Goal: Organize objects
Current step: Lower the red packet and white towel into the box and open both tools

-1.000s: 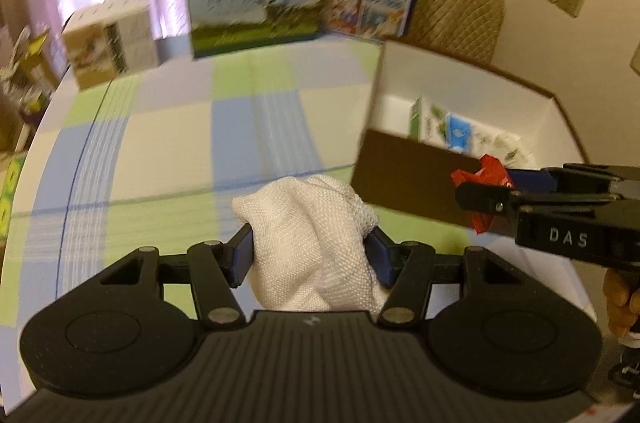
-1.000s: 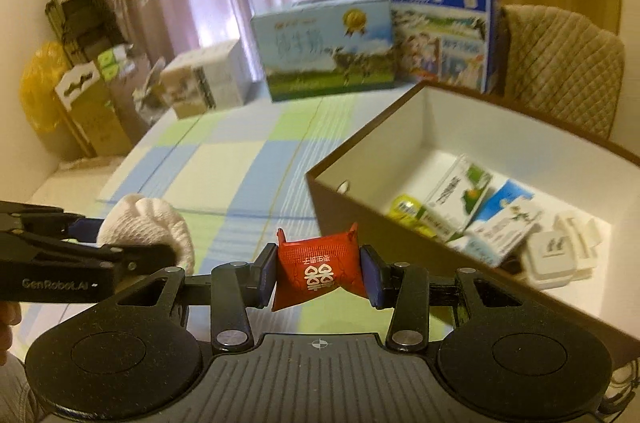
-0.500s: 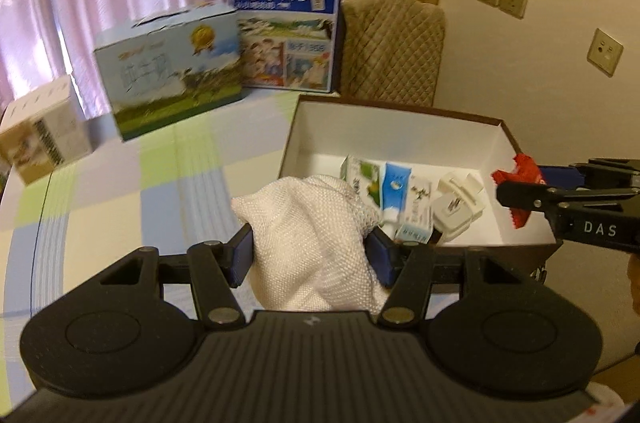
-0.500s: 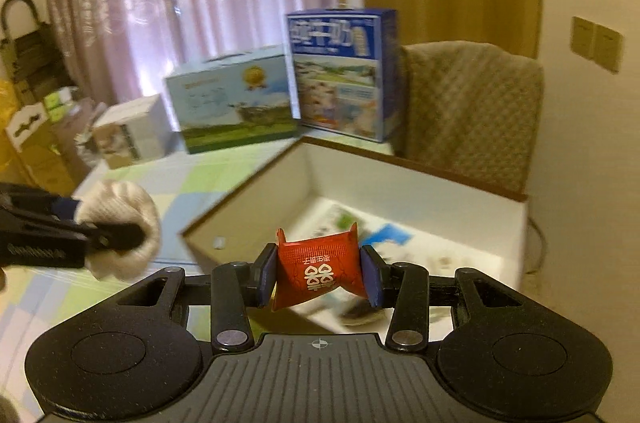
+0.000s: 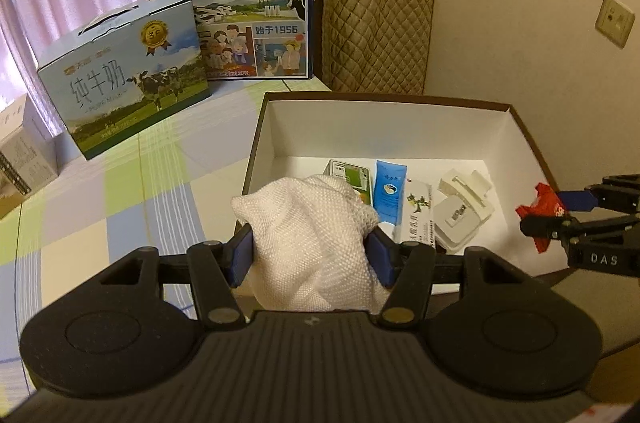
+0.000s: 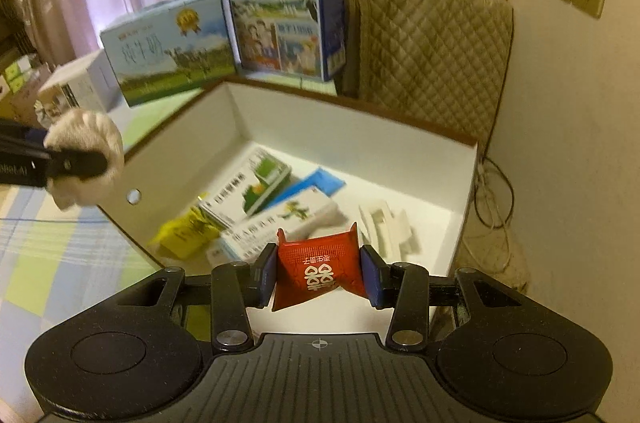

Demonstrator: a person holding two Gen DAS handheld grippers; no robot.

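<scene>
My left gripper [image 5: 310, 255] is shut on a bunched white mesh cloth [image 5: 308, 231], held at the near left corner of an open brown box with white inside [image 5: 384, 127]. My right gripper [image 6: 319, 273] is shut on a red packet [image 6: 318, 269], hanging over the box's near right part [image 6: 460, 211]. From the left wrist view the right gripper [image 5: 560, 213] and its red packet [image 5: 540, 209] show at the box's right wall. The right wrist view has the cloth [image 6: 86, 147] at the box's left wall. Small cartons [image 5: 416, 215] and a white plastic case [image 5: 460, 211] lie in the box.
Two large milk cartons [image 5: 128, 71] [image 5: 248, 7] and a smaller white box [image 5: 24, 151] stand at the back of the checked tablecloth [image 5: 120, 191]. A quilt-covered chair [image 5: 376, 27] stands behind the box. Cables [image 6: 496, 207] lie on the floor to the right.
Both grippers have carried their loads rightward from over the tablecloth to the box. The right gripper now hangs lower over the box's inside.
</scene>
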